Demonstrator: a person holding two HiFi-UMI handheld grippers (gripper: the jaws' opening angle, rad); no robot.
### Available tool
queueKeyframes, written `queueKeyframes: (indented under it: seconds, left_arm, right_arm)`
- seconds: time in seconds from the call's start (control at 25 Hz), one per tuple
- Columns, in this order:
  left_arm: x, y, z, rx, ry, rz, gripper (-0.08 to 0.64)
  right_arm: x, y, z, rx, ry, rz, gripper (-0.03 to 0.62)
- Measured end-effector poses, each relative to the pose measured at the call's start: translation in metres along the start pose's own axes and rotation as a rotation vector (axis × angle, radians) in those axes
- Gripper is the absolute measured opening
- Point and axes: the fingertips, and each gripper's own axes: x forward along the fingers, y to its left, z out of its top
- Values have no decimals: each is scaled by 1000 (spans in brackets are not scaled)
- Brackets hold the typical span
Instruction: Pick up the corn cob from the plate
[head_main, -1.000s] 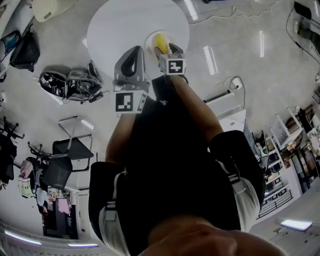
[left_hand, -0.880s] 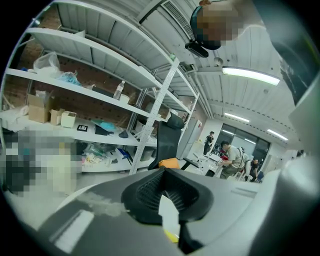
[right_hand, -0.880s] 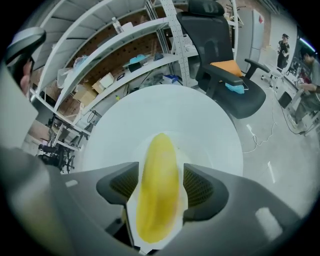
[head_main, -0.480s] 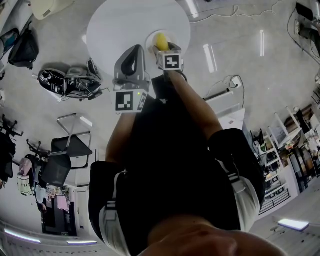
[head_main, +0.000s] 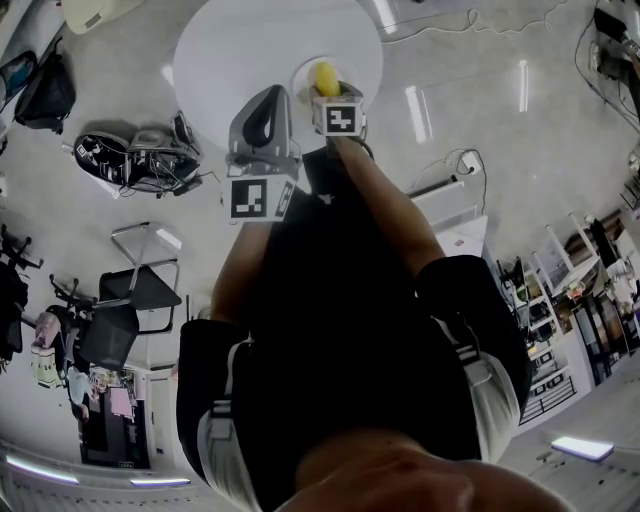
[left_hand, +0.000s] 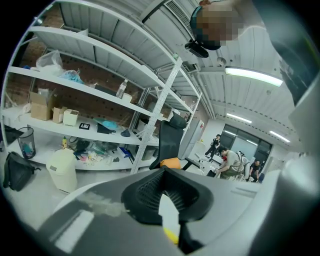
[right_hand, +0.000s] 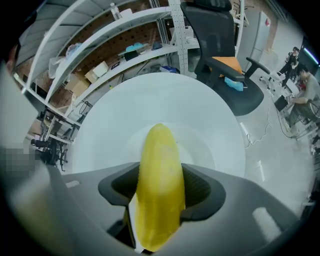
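Note:
A yellow corn cob lies on a small white plate near the edge of a round white table. My right gripper points steeply down over it. In the right gripper view the corn cob fills the space between the jaws of the right gripper, which are closing around it; a thin sliver of the plate still shows beside its left side. My left gripper hovers to the left of the plate, its jaws together and holding nothing. In its own view the left gripper shows only a narrow slit.
An office chair stands beyond the table, with metal shelving behind it. Bags and a folding chair lie on the floor to the left of the person.
The right gripper has edged a little farther over the plate toward the corn cob. The left gripper has stayed where it was.

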Motion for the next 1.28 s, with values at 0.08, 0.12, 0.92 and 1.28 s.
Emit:
queueKeyframes:
  seconds: [0.08, 0.12, 0.92, 1.28]
  left_arm:
    - [-1, 0, 0, -1, 0, 0, 0]
    - [-1, 1, 0, -4, 1, 0, 0]
    - [-25, 8, 8, -8, -22, 9, 0]
    - [-35, 5, 8, 16, -36, -10, 0]
  right_arm:
    - [-1, -2, 0, -4, 1, -10, 256]
    - [0, -2, 0, -7, -3, -13, 256]
    - [-3, 0, 2, -20, -33, -30, 252]
    - [-11, 5, 2, -19, -64, -21, 252]
